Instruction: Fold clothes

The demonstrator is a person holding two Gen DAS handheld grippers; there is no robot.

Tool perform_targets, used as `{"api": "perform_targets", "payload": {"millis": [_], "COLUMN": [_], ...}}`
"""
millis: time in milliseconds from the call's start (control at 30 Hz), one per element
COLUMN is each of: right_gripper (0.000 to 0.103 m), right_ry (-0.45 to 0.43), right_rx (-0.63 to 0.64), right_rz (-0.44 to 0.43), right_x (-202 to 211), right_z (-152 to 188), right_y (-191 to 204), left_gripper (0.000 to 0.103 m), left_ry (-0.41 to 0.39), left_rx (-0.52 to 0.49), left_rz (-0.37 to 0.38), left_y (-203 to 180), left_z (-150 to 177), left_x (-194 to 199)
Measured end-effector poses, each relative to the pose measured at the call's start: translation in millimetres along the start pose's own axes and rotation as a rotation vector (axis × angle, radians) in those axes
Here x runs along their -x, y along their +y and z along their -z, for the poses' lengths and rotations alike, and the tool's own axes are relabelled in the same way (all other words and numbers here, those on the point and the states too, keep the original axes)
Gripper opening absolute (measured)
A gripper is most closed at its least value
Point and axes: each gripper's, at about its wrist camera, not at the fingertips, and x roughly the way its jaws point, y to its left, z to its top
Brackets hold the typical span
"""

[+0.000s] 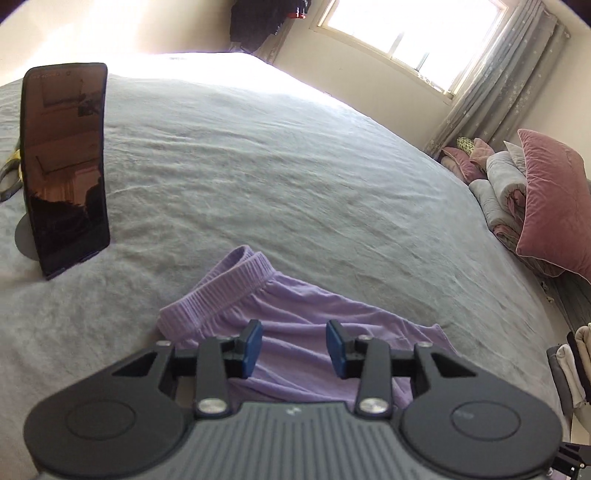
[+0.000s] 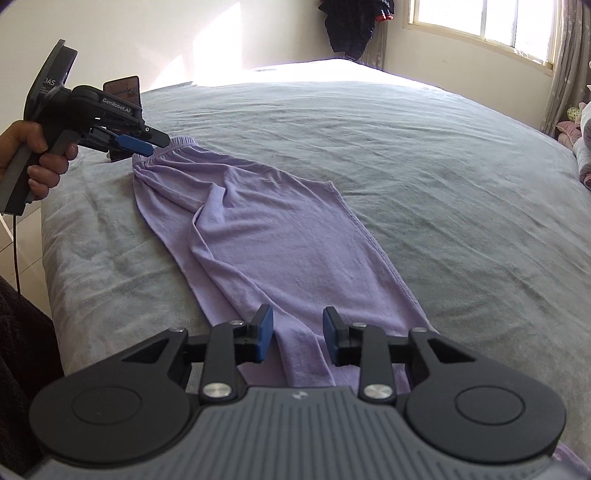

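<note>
A lilac garment with a ribbed elastic waistband lies stretched out flat on the grey bedspread. Its long body runs from the waistband at the far left to the hem near me. My left gripper hovers over the waistband end, jaws apart, nothing pinched; in the right wrist view the left gripper sits right at the waistband's edge, held by a hand. My right gripper stands open over the hem end, a raised fold of cloth lying below the gap between its blue pads.
A dark phone stands upright on a stand on the bed, left of the waistband. Pink pillows and folded blankets are piled at the right side. Dark clothes hang by the window. The bed's edge drops at left.
</note>
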Motion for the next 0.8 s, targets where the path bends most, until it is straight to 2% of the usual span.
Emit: {"api": "perform_targets", "payload": {"millis": [233, 267, 433, 633, 767, 800], "right_gripper": [0.032, 0.032, 0.027, 0.027, 0.027, 0.027], "right_ry": [0.014, 0.017, 0.038, 0.016, 0.052, 0.067], "right_rx": [-0.083, -0.096, -0.167, -0.289, -0.261, -0.242], "right_rz": [0.023, 0.017, -0.029, -0.056, -0.049, -0.047], "right_x": [9.3, 9.3, 4.3, 7.5, 3.0, 0.3], "right_z": [12.8, 13.7, 15.0, 13.4, 14.8, 16.0], "right_y": [-7.6, -8.3, -14.2, -34.1, -33.6, -30.8], "left_gripper": [0.035, 0.035, 0.016, 0.014, 0.009, 0.003], "left_ry": [0.024, 0.023, 0.030, 0.046, 0.039, 0.037], "left_rx": [0.154, 0.161, 0.180, 0.213, 0.210, 0.205], "left_rz": [-0.059, -0.064, -0.056, -0.068, -0.075, -0.082], "left_y": [35.6, 36.2, 38.2, 45.2, 44.0, 43.4], "left_z": [3.9, 4.7, 7.7, 10.6, 10.4, 9.8], "left_x": [-2.7, -3.1, -7.2, -13.3, -15.7, -16.4]}}
